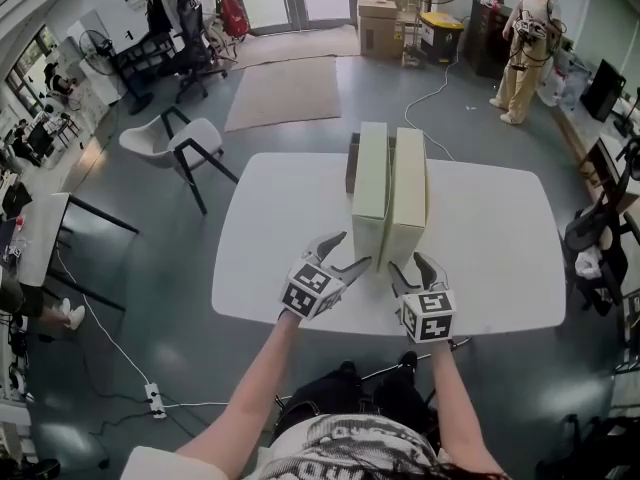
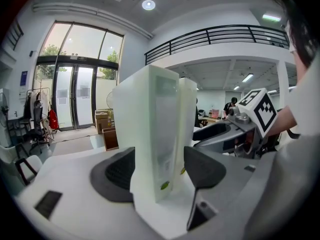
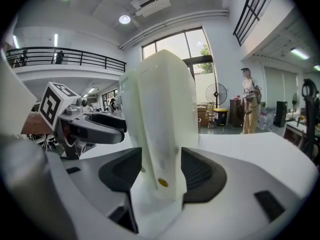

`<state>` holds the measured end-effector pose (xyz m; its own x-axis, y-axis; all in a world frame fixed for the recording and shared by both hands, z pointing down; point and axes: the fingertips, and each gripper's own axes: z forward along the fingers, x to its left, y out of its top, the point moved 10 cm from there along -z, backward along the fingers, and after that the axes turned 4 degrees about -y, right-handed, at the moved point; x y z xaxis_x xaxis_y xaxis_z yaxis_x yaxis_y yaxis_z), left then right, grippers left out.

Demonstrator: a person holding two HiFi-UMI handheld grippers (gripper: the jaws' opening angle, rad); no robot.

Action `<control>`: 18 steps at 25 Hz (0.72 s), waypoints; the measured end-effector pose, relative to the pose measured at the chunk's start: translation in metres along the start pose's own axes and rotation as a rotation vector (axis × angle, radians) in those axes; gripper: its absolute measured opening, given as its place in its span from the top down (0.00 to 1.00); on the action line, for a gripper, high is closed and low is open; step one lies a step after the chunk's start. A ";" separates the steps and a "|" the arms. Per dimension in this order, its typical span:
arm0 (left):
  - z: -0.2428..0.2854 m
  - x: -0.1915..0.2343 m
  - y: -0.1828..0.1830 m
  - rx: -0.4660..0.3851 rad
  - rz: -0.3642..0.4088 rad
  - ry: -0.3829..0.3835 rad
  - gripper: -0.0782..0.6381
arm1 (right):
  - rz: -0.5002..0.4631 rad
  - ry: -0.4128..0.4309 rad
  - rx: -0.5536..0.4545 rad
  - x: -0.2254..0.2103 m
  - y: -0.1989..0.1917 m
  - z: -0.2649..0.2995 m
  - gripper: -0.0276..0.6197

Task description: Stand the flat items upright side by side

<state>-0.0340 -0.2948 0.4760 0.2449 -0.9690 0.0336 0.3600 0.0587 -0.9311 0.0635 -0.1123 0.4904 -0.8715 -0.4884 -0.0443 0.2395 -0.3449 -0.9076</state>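
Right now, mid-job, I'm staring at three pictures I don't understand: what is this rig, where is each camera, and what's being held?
No robot: a person holds hand-held tongs, one per hand. The top-down picture comes from a camera on their head; the other two ride on the tongs and look along the jaws. On the white table two pale flat boxes stand upright side by side. The left tongs grip the left box at its near end, the right tongs the right box.
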 end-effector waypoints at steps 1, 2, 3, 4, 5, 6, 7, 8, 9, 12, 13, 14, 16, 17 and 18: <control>-0.005 -0.001 -0.002 -0.002 -0.005 0.004 0.47 | 0.005 0.001 -0.001 0.002 -0.001 -0.004 0.59; -0.010 -0.002 -0.003 -0.004 -0.010 0.009 0.47 | 0.012 0.001 -0.002 0.004 -0.002 -0.009 0.59; -0.016 -0.004 -0.006 -0.006 -0.016 0.014 0.47 | 0.022 0.003 -0.002 0.007 -0.004 -0.015 0.59; -0.023 -0.006 -0.009 -0.009 -0.021 0.015 0.47 | 0.035 0.008 -0.002 0.011 -0.007 -0.022 0.59; -0.029 -0.010 -0.013 -0.010 -0.027 0.011 0.47 | 0.050 0.015 -0.001 0.016 -0.011 -0.029 0.59; -0.035 -0.014 -0.019 -0.008 -0.032 0.002 0.47 | 0.066 0.024 0.003 0.021 -0.016 -0.036 0.59; -0.041 -0.020 -0.026 -0.004 -0.036 -0.008 0.50 | 0.079 0.034 0.010 0.026 -0.021 -0.043 0.59; -0.046 -0.026 -0.033 0.000 -0.041 -0.019 0.53 | 0.087 0.042 0.020 0.032 -0.027 -0.050 0.59; -0.051 -0.033 -0.040 0.004 -0.049 -0.028 0.55 | 0.089 0.049 0.033 0.037 -0.033 -0.057 0.60; -0.062 -0.052 -0.058 -0.005 -0.097 -0.052 0.55 | 0.075 0.069 0.071 0.050 -0.048 -0.075 0.61; -0.066 -0.058 -0.063 -0.010 -0.119 -0.057 0.56 | 0.070 0.080 0.081 0.054 -0.052 -0.080 0.63; -0.070 -0.065 -0.069 -0.012 -0.141 -0.058 0.57 | 0.069 0.091 0.087 0.058 -0.055 -0.085 0.63; -0.079 -0.081 -0.079 -0.012 -0.178 -0.056 0.62 | 0.075 0.114 0.091 0.062 -0.060 -0.096 0.67; -0.083 -0.089 -0.083 -0.010 -0.194 -0.056 0.62 | 0.080 0.125 0.092 0.064 -0.062 -0.101 0.68; -0.086 -0.098 -0.087 -0.009 -0.208 -0.055 0.62 | 0.082 0.136 0.093 0.064 -0.065 -0.106 0.68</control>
<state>-0.1664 -0.2255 0.5224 0.2152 -0.9454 0.2447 0.3998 -0.1433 -0.9053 -0.0531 -0.0365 0.5020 -0.8955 -0.4077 -0.1786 0.3455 -0.3836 -0.8564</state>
